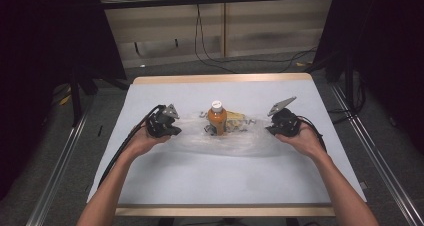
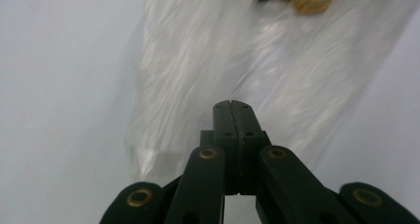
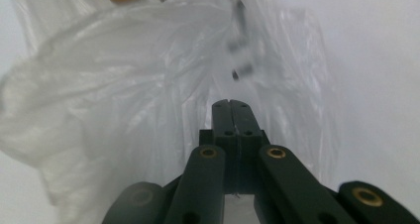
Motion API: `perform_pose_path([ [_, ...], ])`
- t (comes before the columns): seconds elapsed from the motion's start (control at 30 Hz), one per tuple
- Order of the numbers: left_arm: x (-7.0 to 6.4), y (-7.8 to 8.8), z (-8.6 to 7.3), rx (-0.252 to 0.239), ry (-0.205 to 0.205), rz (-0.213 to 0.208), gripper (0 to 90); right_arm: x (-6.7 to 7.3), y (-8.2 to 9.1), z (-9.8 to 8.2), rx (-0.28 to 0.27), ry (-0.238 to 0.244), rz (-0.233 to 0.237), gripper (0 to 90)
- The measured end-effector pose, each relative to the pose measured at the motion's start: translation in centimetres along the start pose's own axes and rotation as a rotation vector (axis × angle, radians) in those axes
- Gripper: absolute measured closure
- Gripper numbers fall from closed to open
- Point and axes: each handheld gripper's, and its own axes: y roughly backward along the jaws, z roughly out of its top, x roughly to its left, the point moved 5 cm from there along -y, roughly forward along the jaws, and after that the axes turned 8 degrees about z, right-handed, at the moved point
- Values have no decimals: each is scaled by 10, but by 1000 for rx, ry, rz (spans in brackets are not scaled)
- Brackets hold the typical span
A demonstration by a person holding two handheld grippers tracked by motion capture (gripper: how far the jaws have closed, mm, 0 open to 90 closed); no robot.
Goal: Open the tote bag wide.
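Your left gripper (image 1: 172,128) and right gripper (image 1: 272,127), jaws pinched on the clear plastic bag (image 1: 235,141), flank the upright orange bottle (image 1: 217,118) mid-worktop, equally near

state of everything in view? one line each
Left tongs: shut, at the bag's edge; a pinch on the film can't be confirmed.
Right tongs: shut, same on the other side.
Bag: clear plastic, lying crumpled on the table.
Bottle: upright, white cap on, orange contents.
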Motion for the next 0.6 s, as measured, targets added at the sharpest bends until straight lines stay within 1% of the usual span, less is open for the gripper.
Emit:
perform_pose_path([
  [0.03, -5, 4, 6, -31, -5, 2, 900, 2, 3, 3, -26, -5, 9, 900],
  [0.07, -6, 6, 9, -28, -22, 3, 900, 4, 10, 11, -71, -3, 17, 900],
  [0.1, -12, 7, 16, -60, -9, -3, 900, 5, 12, 14, -83, 2, 22, 900],
  [0.13, -12, 7, 16, -60, -9, -3, 900, 6, 15, 19, -97, 12, 16, 900],
  [0.17, -14, 7, 20, -66, -7, -14, 900, 7, 18, 24, -105, 20, 19, 900],
  [0.2, -18, 4, 27, -65, -15, -30, 900, 8, 20, 30, -110, 27, 15, 900],
  [0.23, -18, 1, 30, -55, -28, -43, 900, 8, 23, 35, -118, 23, 11, 900],
  [0.27, -18, 1, 30, -55, -28, -43, 900, 8, 24, 42, -126, 32, 20, 900],
  [0.3, -20, -6, 36, -62, -17, -48, 900, 7, 24, 49, -135, 39, 16, 900],
  [0.33, -20, -9, 38, -63, -16, -59, 900, 7, 24, 55, -131, 40, 24, 900],
  [0.37, -20, -9, 38, -63, -16, -59, 900, 7, 24, 55, -131, 40, 24, 900],
  [0.43, -23, -17, 41, -83, 10, -72, 900, 8, 17, 70, -128, 56, 48, 900],
  [0.47, -27, -24, 43, -75, 8, -79, 900, 11, 3, 80, -86, 78, 88, 900],
  [0.5, -30, -28, 44, -72, 15, -81, 900, 12, -4, 82, -74, 86, 98, 900],
  [0.53, -33, -32, 44, -63, 3, -88, 900, 14, -13, 85, -51, 85, 116, 900],
  [0.57, -36, -35, 45, -55, -7, -90, 900, 15, -22, 87, -27, 77, 123, 900],
  [0.6, -39, -38, 46, -60, 7, -100, 900, 15, -30, 88, -11, 72, 131, 900],
])
